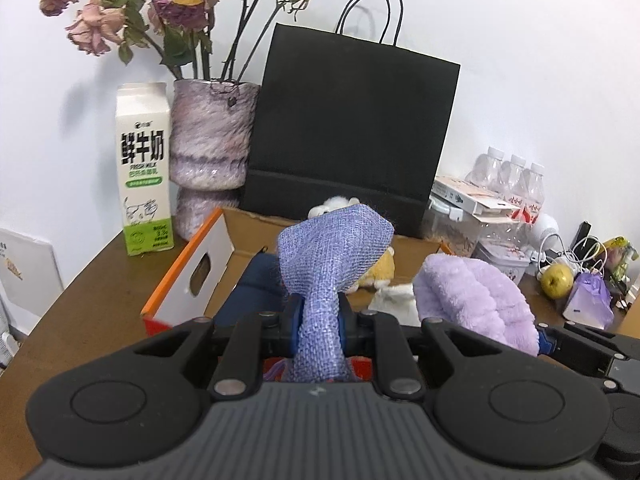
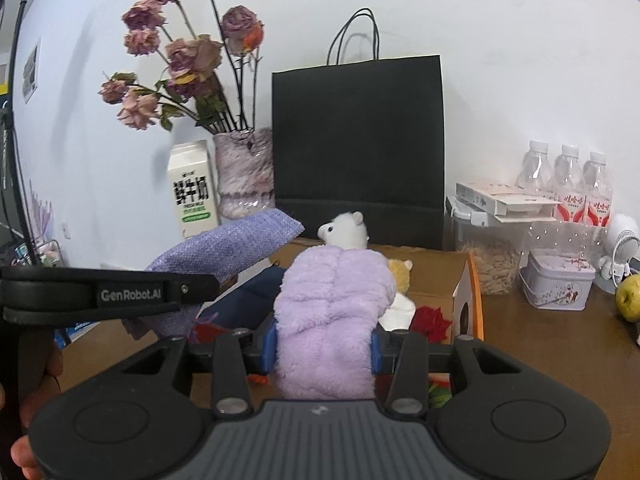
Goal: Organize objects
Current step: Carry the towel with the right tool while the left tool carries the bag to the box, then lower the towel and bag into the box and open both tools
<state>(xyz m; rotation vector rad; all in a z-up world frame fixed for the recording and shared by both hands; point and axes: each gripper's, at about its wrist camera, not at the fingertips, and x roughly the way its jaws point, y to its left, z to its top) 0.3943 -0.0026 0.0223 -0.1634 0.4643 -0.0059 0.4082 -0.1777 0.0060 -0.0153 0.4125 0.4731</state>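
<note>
My left gripper (image 1: pixel 318 318) is shut on a purple woven cloth pouch (image 1: pixel 332 256), held up over the open cardboard box (image 1: pixel 248 232). My right gripper (image 2: pixel 324 346) is shut on a fluffy lilac plush cloth (image 2: pixel 332 312), also held over the box (image 2: pixel 436 272). The lilac cloth shows in the left wrist view (image 1: pixel 476 300) and the woven pouch in the right wrist view (image 2: pixel 224 250). In the box lie a white plush mouse (image 2: pixel 346 230), a yellow plush toy (image 2: pixel 400 274), a dark blue item (image 1: pixel 258 284), a white cloth (image 2: pixel 398 314) and a red item (image 2: pixel 432 322).
Behind the box stand a black paper bag (image 1: pixel 352 128), a purple vase with dried roses (image 1: pixel 212 140) and a milk carton (image 1: pixel 144 168). To the right are water bottles (image 2: pixel 568 184), a clear container (image 2: pixel 492 256), a tin (image 2: pixel 556 280), a green apple (image 2: pixel 628 296) and cables (image 1: pixel 568 252).
</note>
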